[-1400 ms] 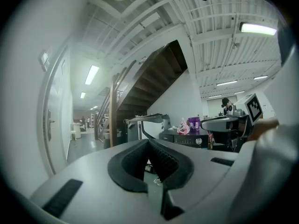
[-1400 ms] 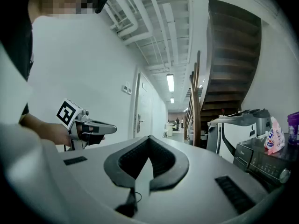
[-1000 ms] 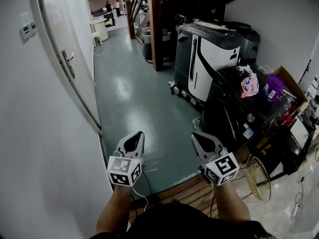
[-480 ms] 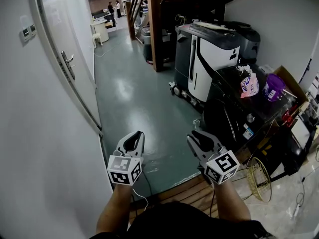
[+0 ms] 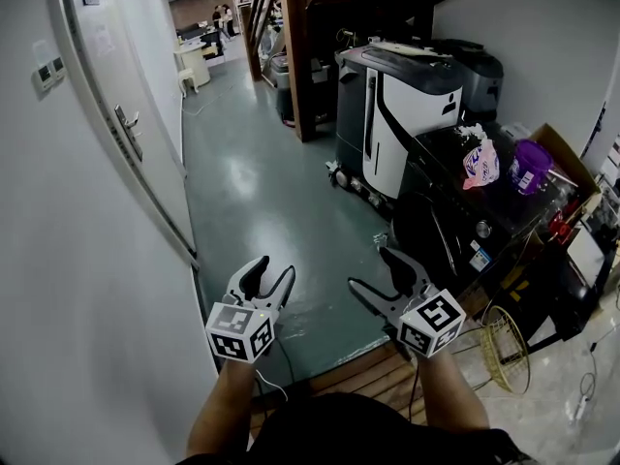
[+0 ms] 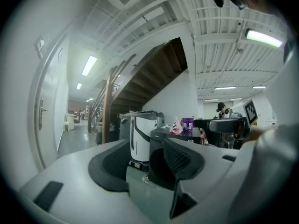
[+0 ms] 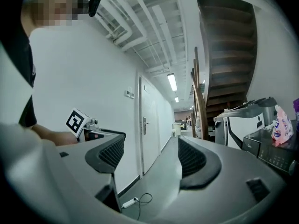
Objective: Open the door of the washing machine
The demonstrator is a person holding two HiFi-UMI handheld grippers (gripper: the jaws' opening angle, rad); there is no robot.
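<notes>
Down near my body, the grey left gripper (image 5: pixel 274 271) and grey right gripper (image 5: pixel 372 269) hang empty, their jaws just spread apart. Right of them, well apart, stands what I take for the black boxy washing machine (image 5: pixel 455 201). Its door (image 5: pixel 434 243) looks shut and untouched, so the whole job remains.

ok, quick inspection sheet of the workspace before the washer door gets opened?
surface: glossy green floor; wooden boards underfoot.
job's things: dark washing machine at right, untouched; door state unclear.
clutter: pink bag and purple container on its top; cardboard box behind; yellow wire basket beside.
grippers: left gripper and right gripper open, empty, jaws have just been opening, over the floor.
cables: white cable below the left gripper; power strip by the wall.
surroundings: white door at left; wooden staircase; white-and-black wheeled machine; people far down the corridor.
</notes>
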